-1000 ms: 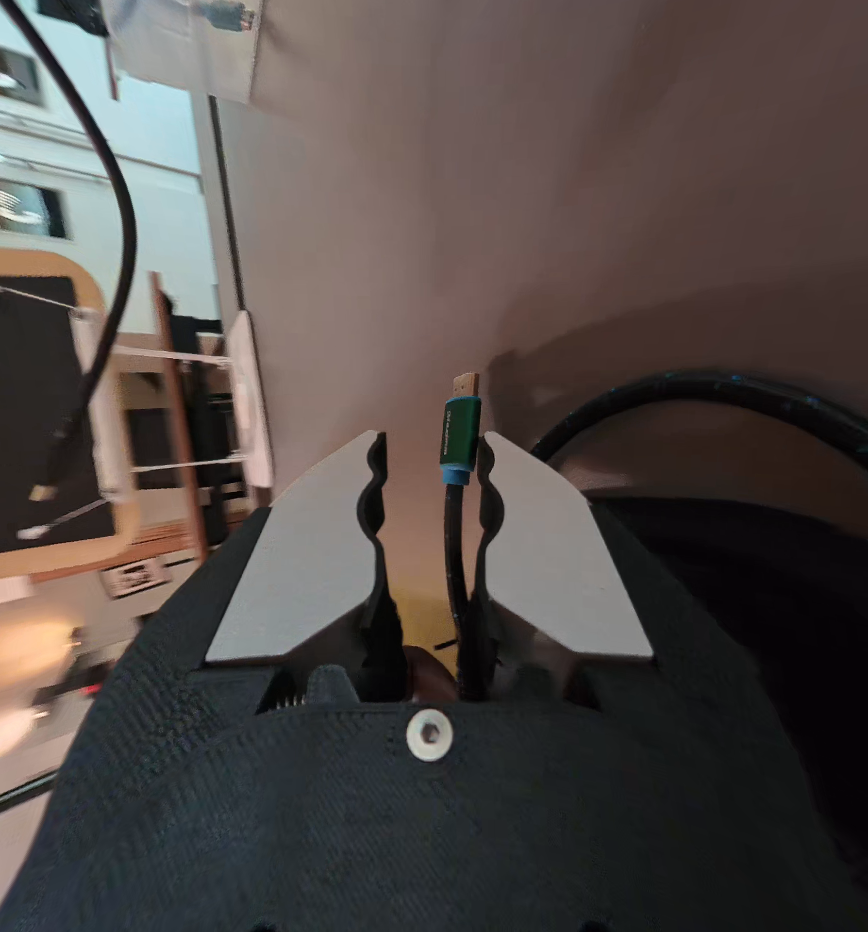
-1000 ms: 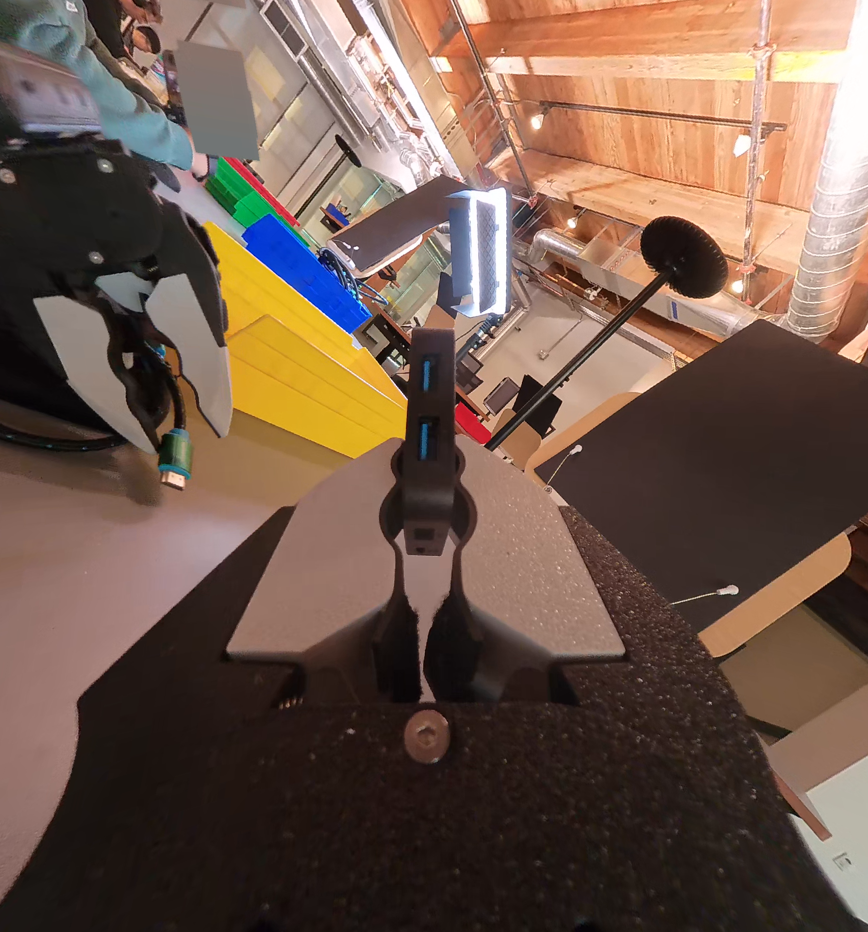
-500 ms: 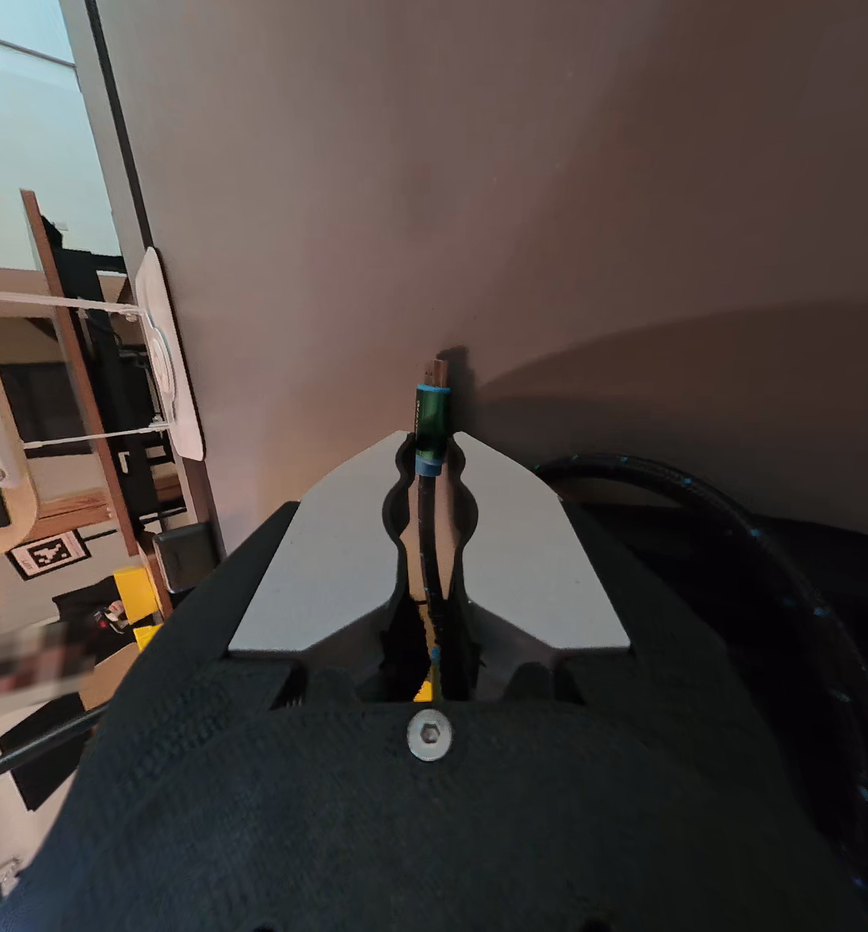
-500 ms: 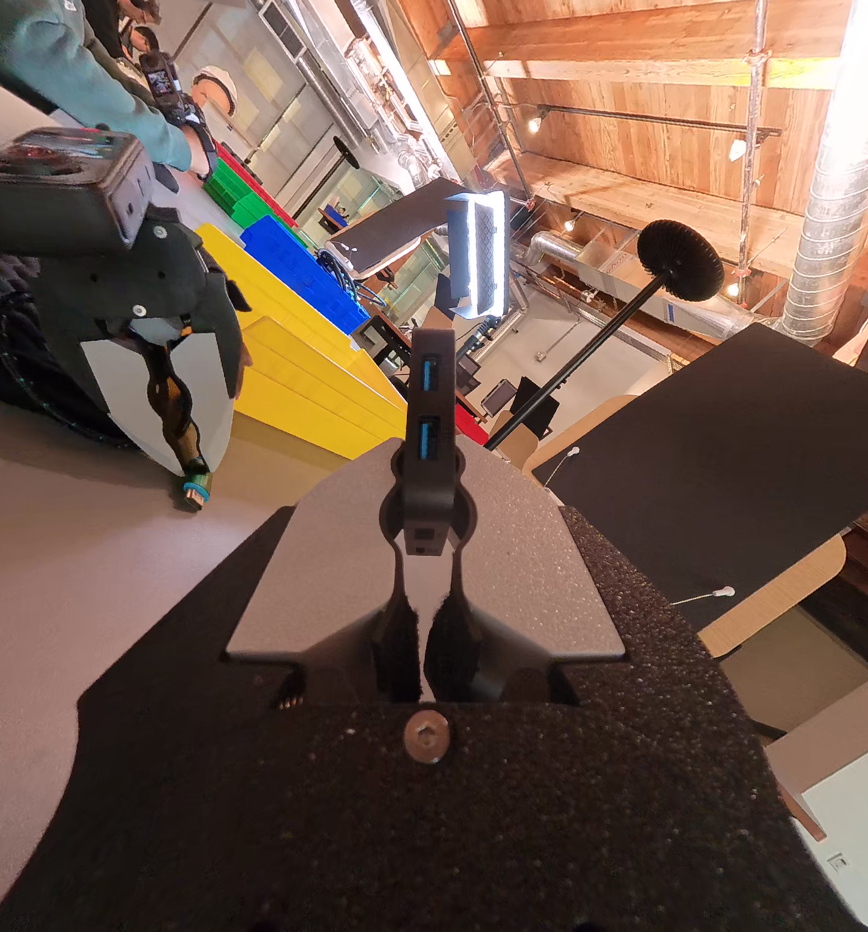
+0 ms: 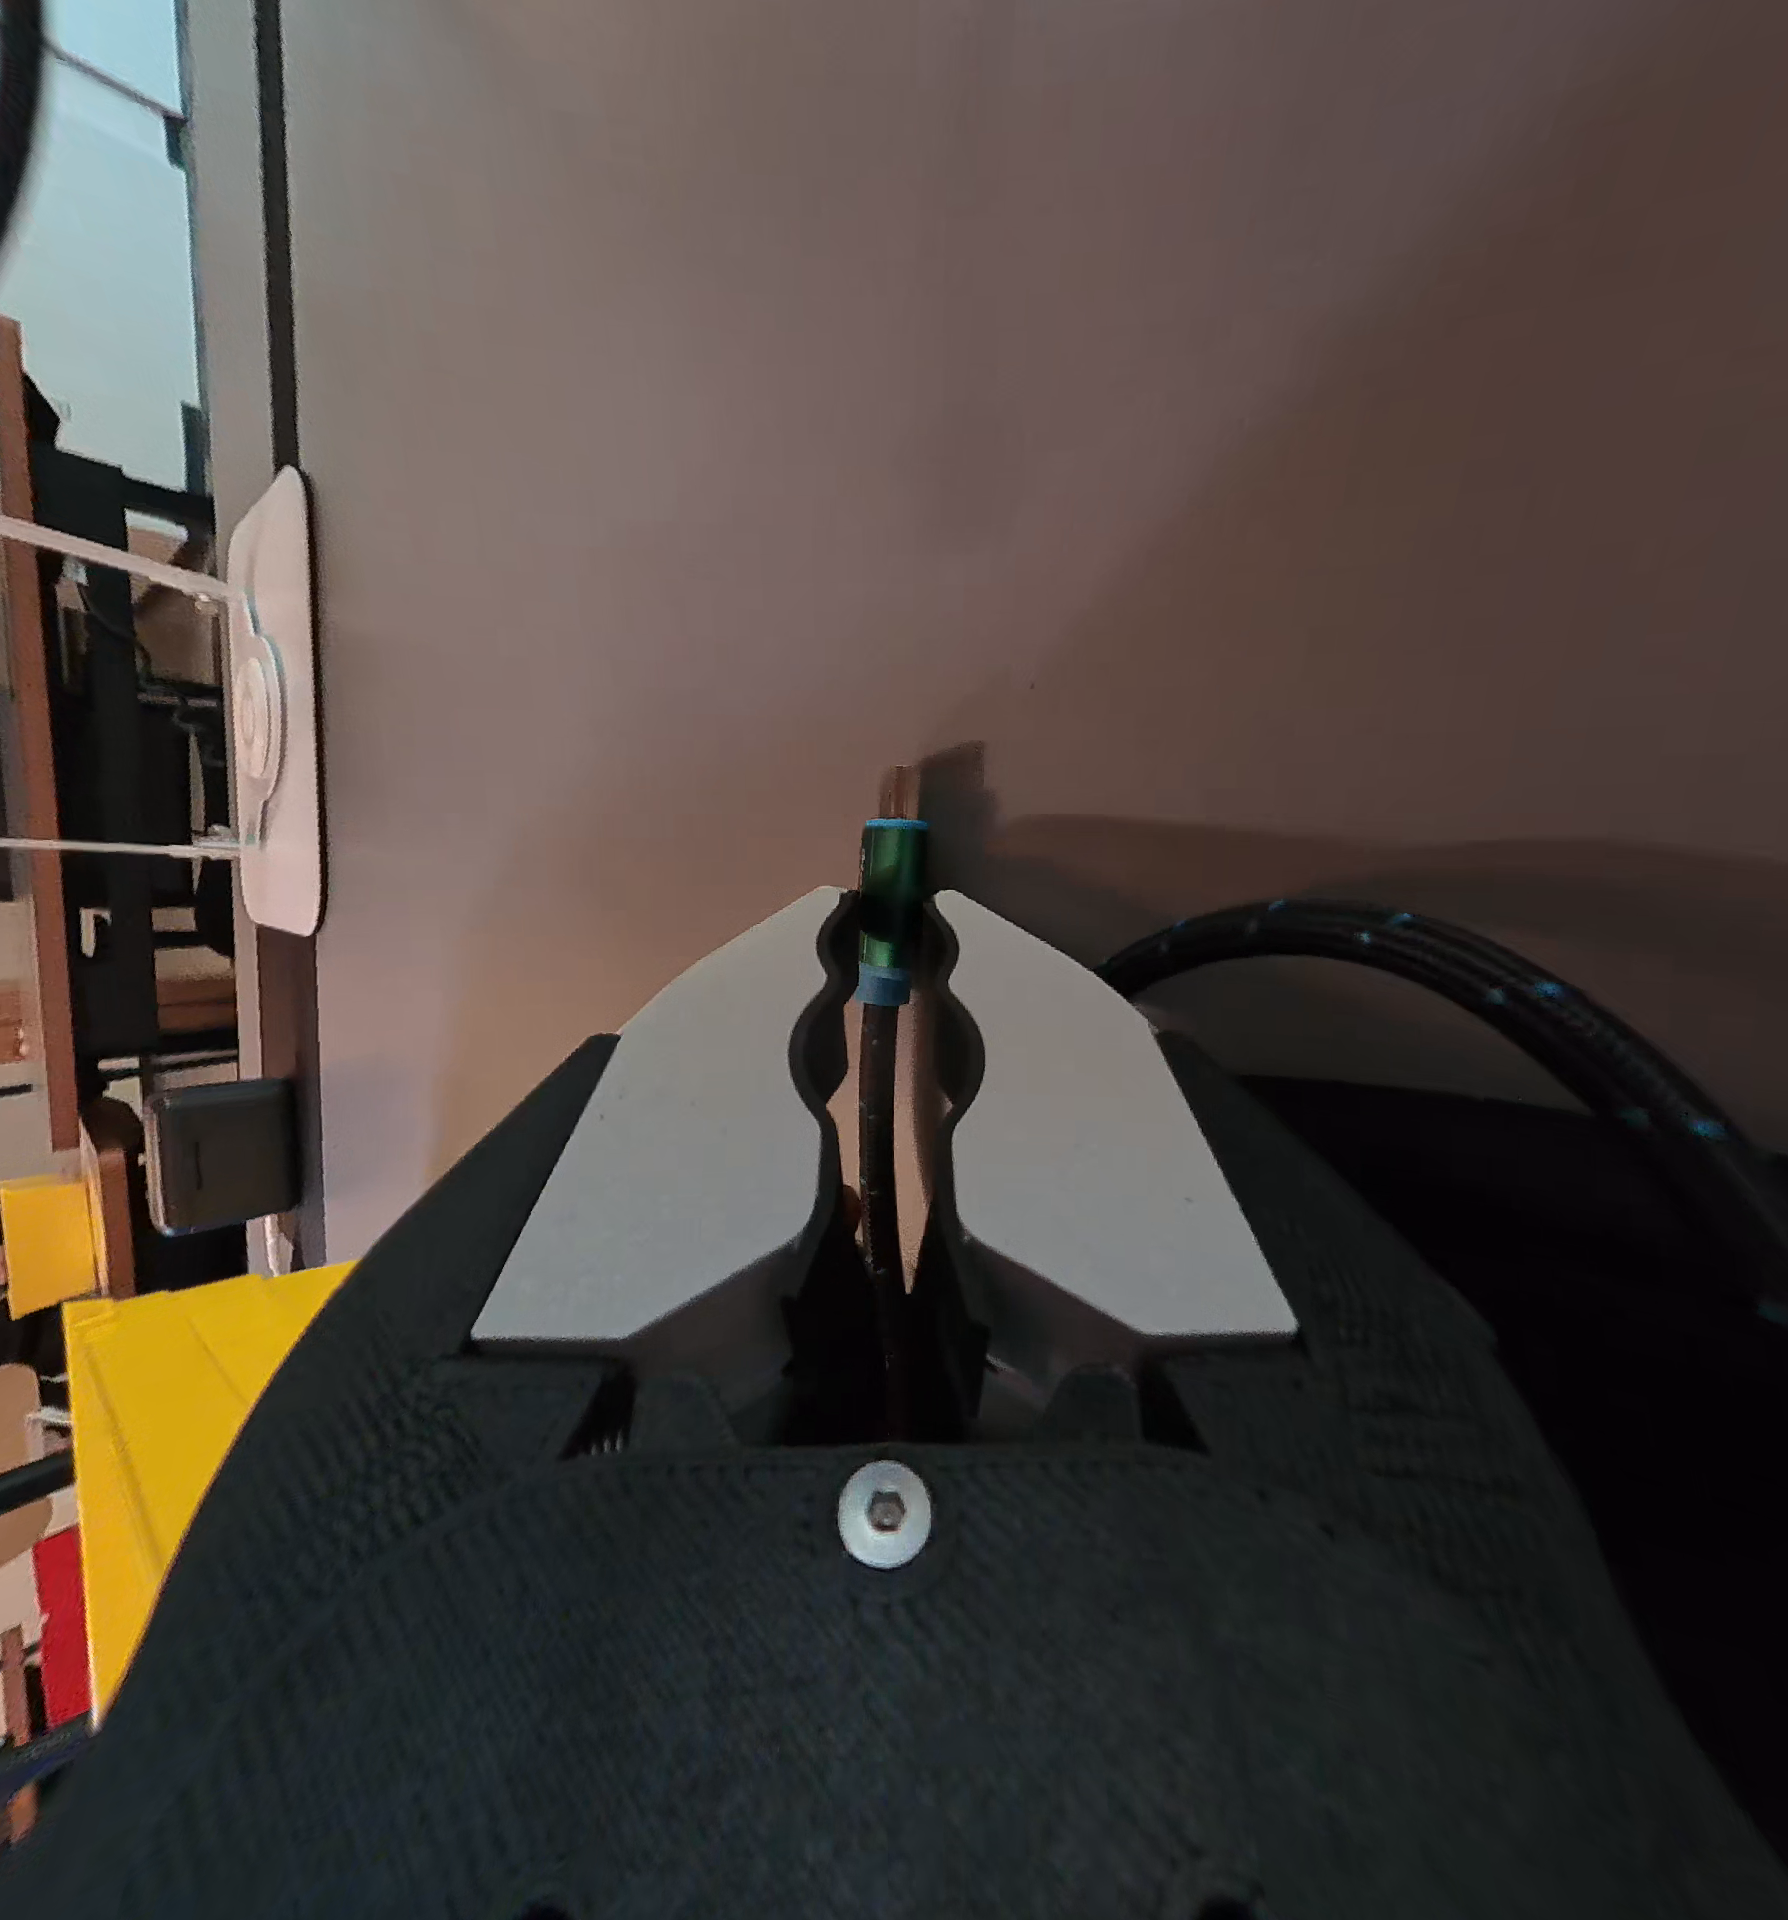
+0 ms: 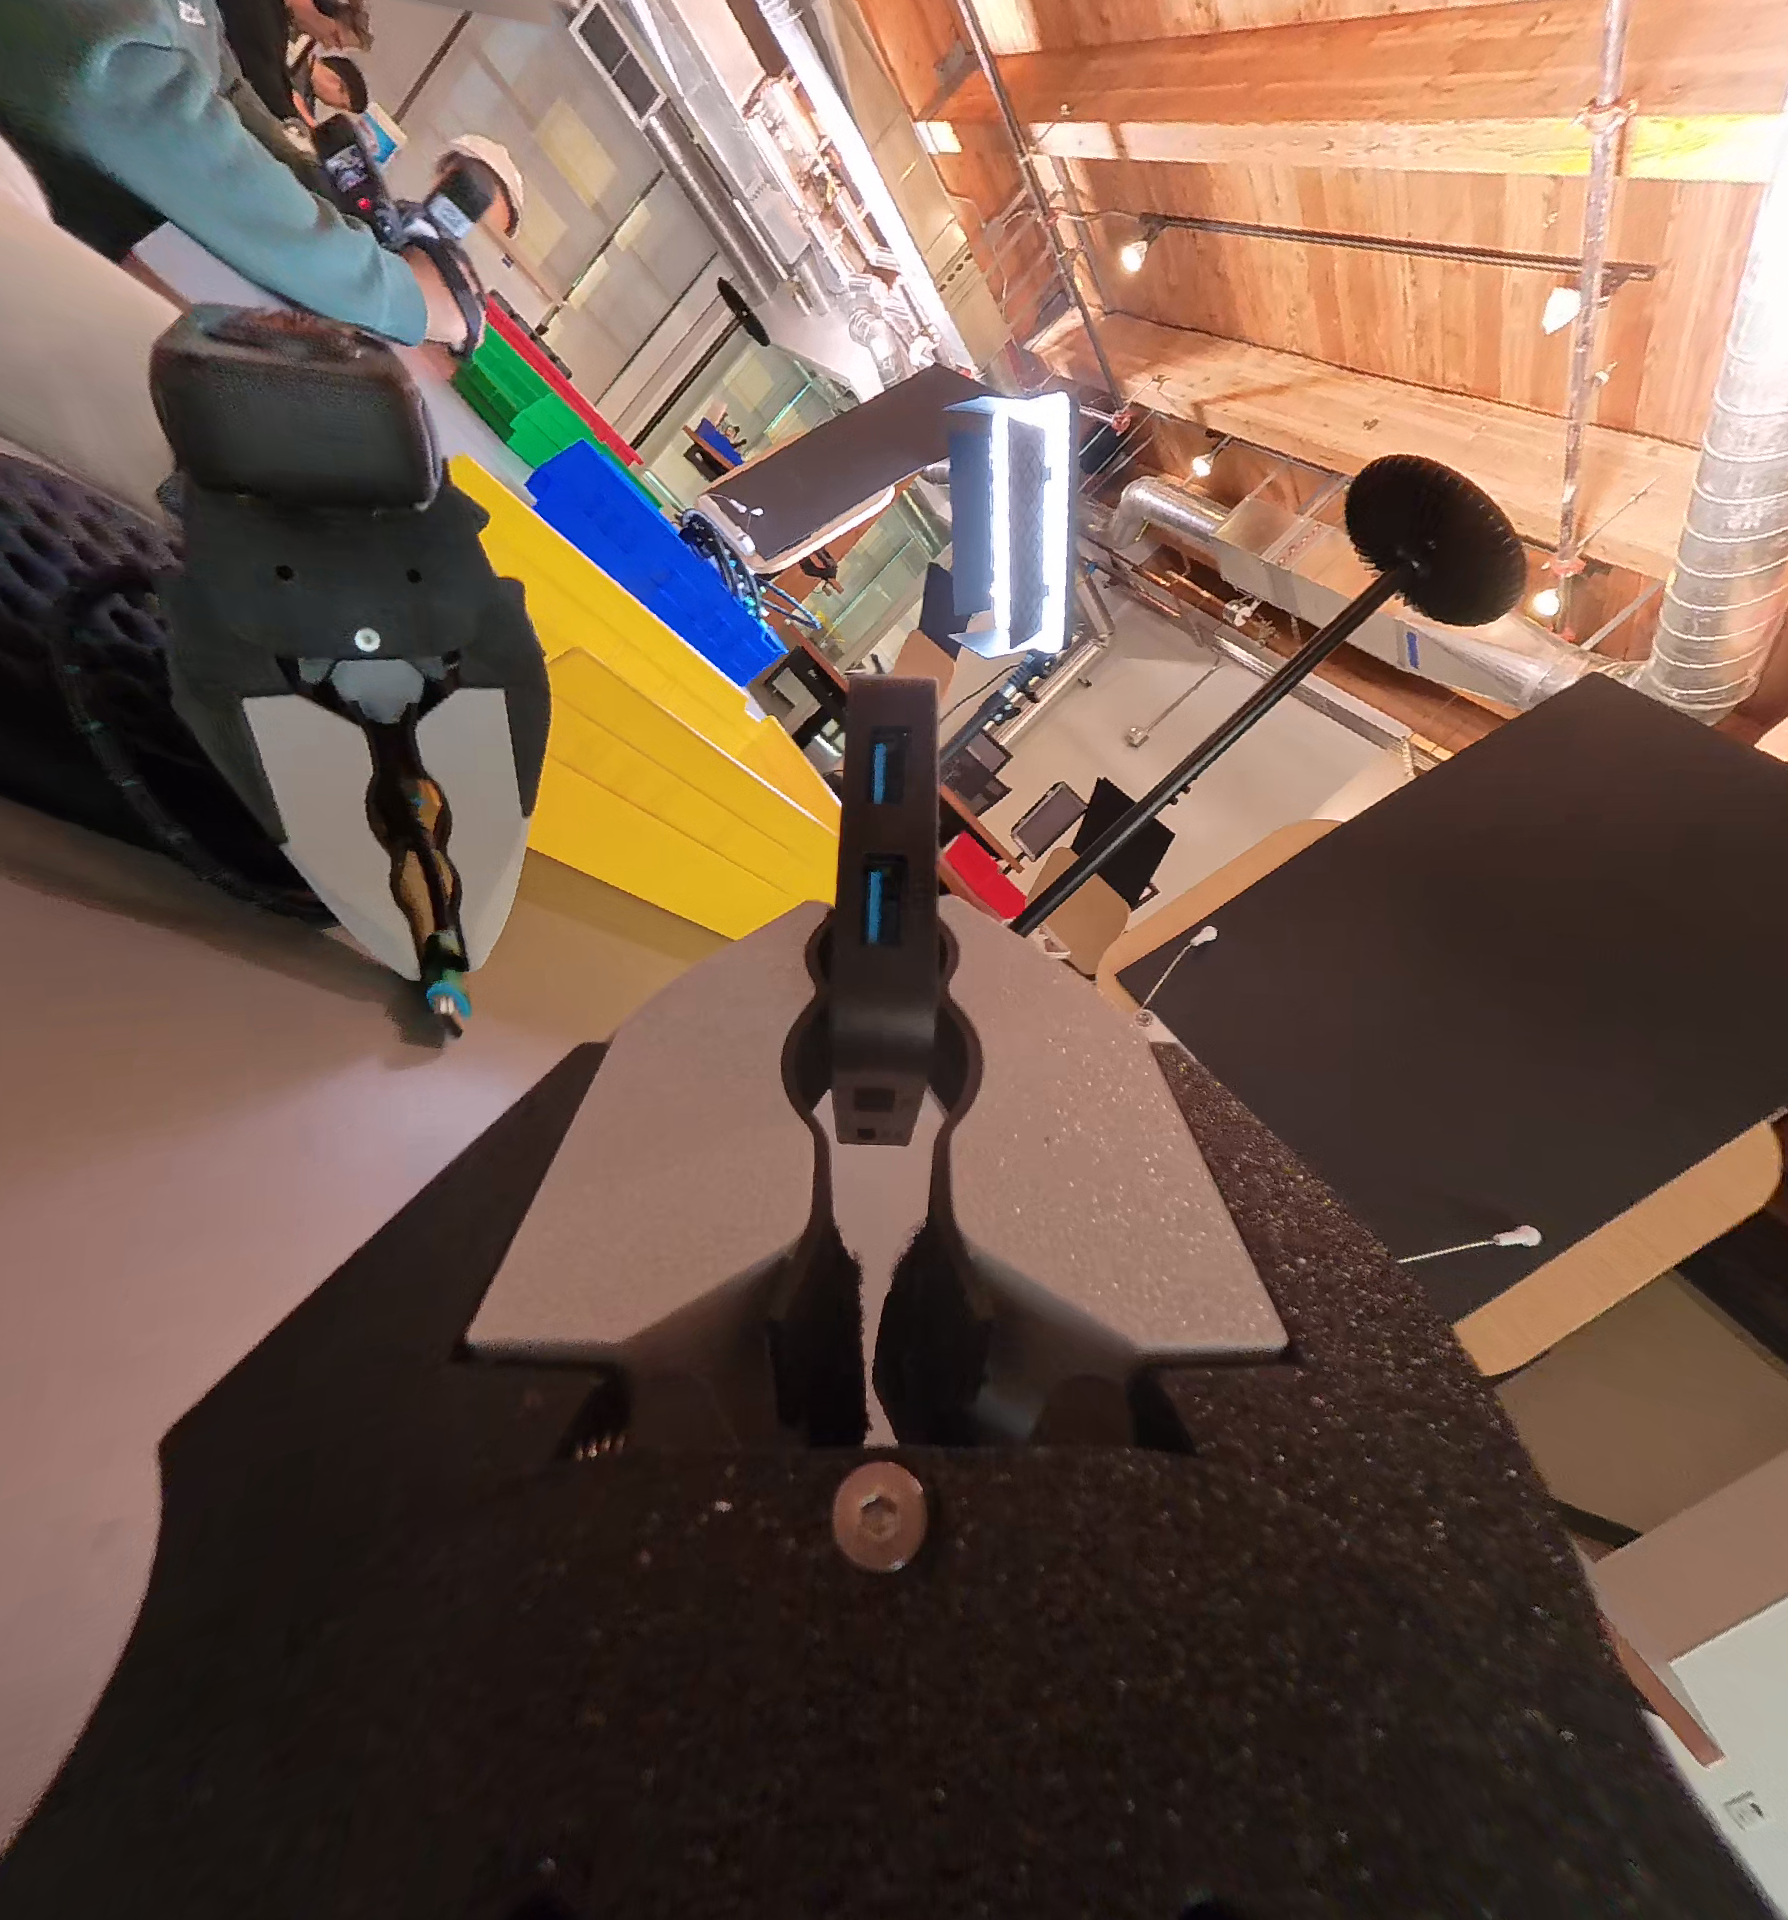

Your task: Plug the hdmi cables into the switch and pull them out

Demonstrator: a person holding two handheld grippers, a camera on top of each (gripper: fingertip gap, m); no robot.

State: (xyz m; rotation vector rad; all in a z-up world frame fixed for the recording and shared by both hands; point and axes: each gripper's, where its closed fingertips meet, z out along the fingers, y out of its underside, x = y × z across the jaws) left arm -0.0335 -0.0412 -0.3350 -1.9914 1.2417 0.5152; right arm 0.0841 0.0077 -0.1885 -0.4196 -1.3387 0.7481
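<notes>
My left gripper [image 5: 892, 904] is shut on the green HDMI plug [image 5: 888, 896], whose metal tip points down at the grey table [image 5: 1077, 416] and touches or nearly touches it. Its black braided cable [image 5: 1492, 987] loops off to the right. My right gripper [image 6: 882, 935] is shut on the black switch [image 6: 885, 883], held upright above the table with two blue ports facing me. In the right wrist view the left gripper [image 6: 433, 966] shows at the left with the HDMI plug [image 6: 443, 997] at its tips, well apart from the switch.
Yellow bins [image 6: 661, 769] and blue bins [image 6: 641, 551] stand behind the left gripper. A person's sleeve [image 6: 194, 156] reaches over the table at the far left. A lit lamp panel [image 6: 1015, 530] and a black stand [image 6: 1285, 686] are beyond. A white pad [image 5: 277, 707] sits at the table edge. Some 20 centimeters of space lies between my two pairs of fingers.
My left gripper closed from open onto the green plug and turned its tips down to the table. The right gripper and the switch have stayed still.
</notes>
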